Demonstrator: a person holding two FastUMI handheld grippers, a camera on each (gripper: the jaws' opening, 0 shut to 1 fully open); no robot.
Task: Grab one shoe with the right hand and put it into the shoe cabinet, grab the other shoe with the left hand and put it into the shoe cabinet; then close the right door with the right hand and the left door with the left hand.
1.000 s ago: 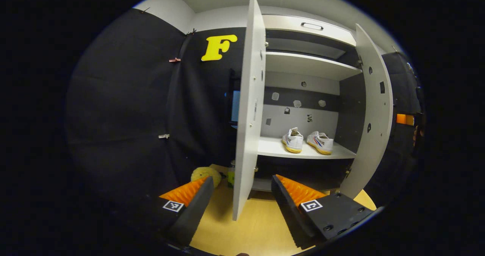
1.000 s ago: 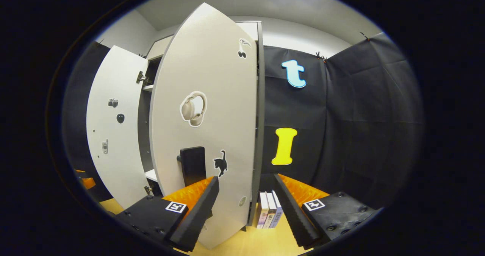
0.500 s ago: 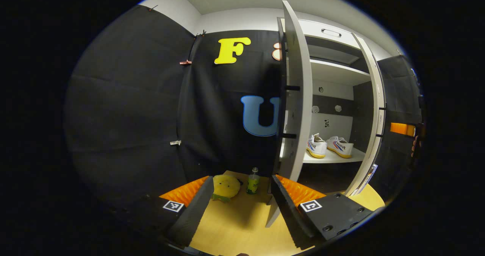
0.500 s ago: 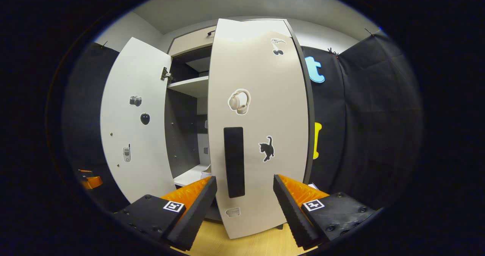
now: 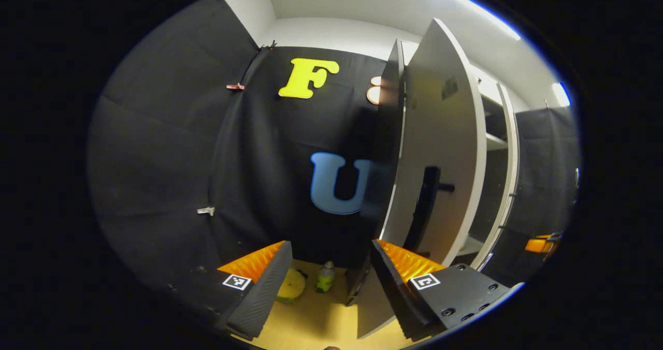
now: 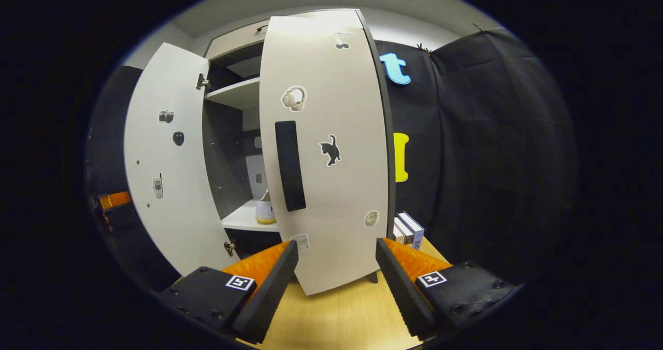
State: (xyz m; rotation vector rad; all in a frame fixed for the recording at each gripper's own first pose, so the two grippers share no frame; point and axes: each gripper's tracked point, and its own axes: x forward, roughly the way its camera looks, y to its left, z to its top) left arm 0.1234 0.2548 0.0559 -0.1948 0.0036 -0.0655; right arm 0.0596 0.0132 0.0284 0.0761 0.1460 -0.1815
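L gripper [image 5: 327, 282]: mine, fingers spread, nothing between them. Low over the floor, by the outer face of the L door.
R gripper [image 6: 334, 282]: mine too, fingers apart, gripping nothing. Pointed at the R door's lower edge, not touching as far as I can tell.
L door [image 6: 166, 158]: swung wide open in right gripper view, stickers on its front. In left gripper view I'm looking along its front, dark handle [image 5: 427, 205] sticking out.
R door [image 6: 326, 148]: partly swung in, still ajar; gap to the L door shows the inside. Long dark handle [image 6: 290, 166], cat & headphone stickers on the face.
Cabinet [image 6: 233, 93]: upper shelf bare from here, dark side wall behind the L door.
Shoe [image 6: 265, 210]: white, yellow sole, on the lower shelf near its front edge, half hidden by the R door. Other shoe: can't tell from here.
Floor [image 6: 336, 319]: wood; books [image 6: 406, 228] standing by the cabinet's R side.
Also: green bottle [image 5: 325, 277] & yellow plush [image 5: 291, 285] on the floor by the wall, past the L door.
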